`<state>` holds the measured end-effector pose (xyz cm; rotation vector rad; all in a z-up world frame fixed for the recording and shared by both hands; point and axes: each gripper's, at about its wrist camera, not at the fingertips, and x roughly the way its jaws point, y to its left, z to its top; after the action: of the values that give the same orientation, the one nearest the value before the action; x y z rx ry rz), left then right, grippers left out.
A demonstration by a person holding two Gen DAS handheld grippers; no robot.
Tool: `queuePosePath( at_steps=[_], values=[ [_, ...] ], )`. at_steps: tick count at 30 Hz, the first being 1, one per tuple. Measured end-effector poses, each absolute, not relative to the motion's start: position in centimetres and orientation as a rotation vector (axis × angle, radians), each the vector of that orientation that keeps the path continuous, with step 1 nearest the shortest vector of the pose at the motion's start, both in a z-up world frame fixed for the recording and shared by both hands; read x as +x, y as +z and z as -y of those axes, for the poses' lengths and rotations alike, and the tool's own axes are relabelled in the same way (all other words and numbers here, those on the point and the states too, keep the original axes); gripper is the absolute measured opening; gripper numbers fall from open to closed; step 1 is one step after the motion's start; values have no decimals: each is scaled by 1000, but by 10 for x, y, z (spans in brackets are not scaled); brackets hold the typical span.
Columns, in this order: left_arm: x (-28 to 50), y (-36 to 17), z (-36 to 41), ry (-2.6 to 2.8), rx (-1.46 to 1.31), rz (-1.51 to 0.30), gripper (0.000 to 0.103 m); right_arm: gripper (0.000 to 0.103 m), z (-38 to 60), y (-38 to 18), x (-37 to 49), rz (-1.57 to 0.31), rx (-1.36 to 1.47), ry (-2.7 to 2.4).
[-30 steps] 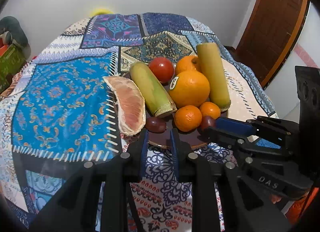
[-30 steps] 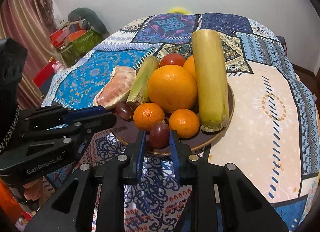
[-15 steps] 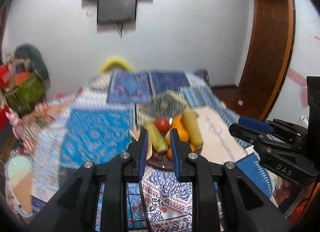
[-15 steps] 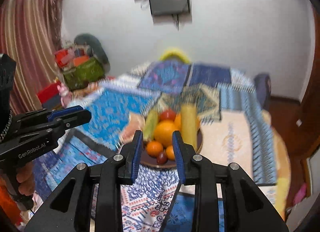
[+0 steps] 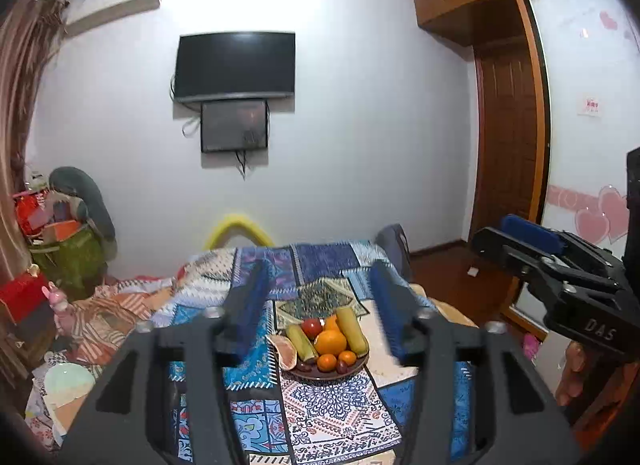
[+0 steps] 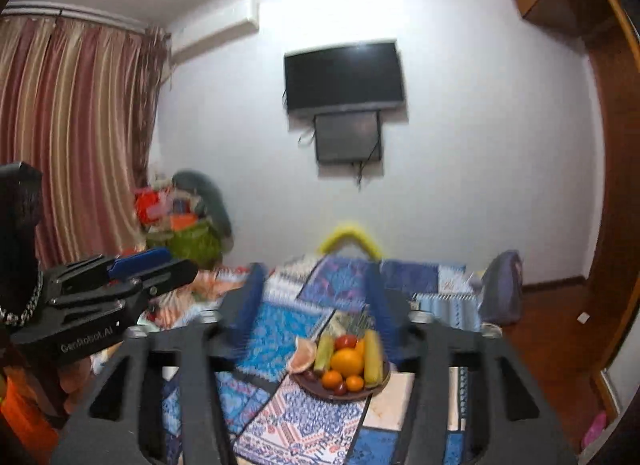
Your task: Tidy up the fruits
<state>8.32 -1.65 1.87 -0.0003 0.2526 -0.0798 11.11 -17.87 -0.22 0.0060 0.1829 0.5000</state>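
Observation:
A brown plate (image 5: 352, 369) (image 6: 320, 389) stands on the patchwork-covered table and holds a big orange (image 5: 330, 341) (image 6: 347, 361), small oranges, a tomato (image 5: 312, 327), two green-yellow stalks, dark grapes and a pomelo wedge (image 5: 283, 348) (image 6: 302, 357) at its left rim. My left gripper (image 5: 318, 315) is open and empty, held high and well back from the plate. My right gripper (image 6: 316, 307) is open and empty, also far back. Each gripper shows in the other's view, the right one (image 5: 520, 237) and the left one (image 6: 160, 265).
The table wears a blue patterned cloth (image 5: 320, 417). A TV (image 5: 236, 65) hangs on the far wall. Clutter and bags (image 5: 60, 241) sit at the left, a curtain (image 6: 72, 145) beside them. A wooden door (image 5: 508, 145) is at the right. A yellow chair back (image 5: 236, 225) stands behind the table.
Both grippers have pulled up and far back from the plate and have opened wide. The right gripper no longer closes around the dark grape, which lies on the plate.

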Motion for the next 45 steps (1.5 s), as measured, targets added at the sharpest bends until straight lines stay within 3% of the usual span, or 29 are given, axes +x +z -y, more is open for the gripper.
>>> queuePosePath(
  at_steps=[5, 10, 13, 45],
  values=[
    [64, 28, 15, -49, -11, -201, 89, 74, 184, 4, 96, -126, 32, 481],
    [51, 33, 13, -35, -17, -167, 100, 92, 183, 3, 85, -101, 31, 444],
    [48, 34, 11, -24, -21, -155, 102, 103, 182, 4, 81, -86, 31, 419],
    [38, 26, 21, -20, 2, -140, 103, 103, 178, 1, 64, -57, -17, 389]
  ],
)
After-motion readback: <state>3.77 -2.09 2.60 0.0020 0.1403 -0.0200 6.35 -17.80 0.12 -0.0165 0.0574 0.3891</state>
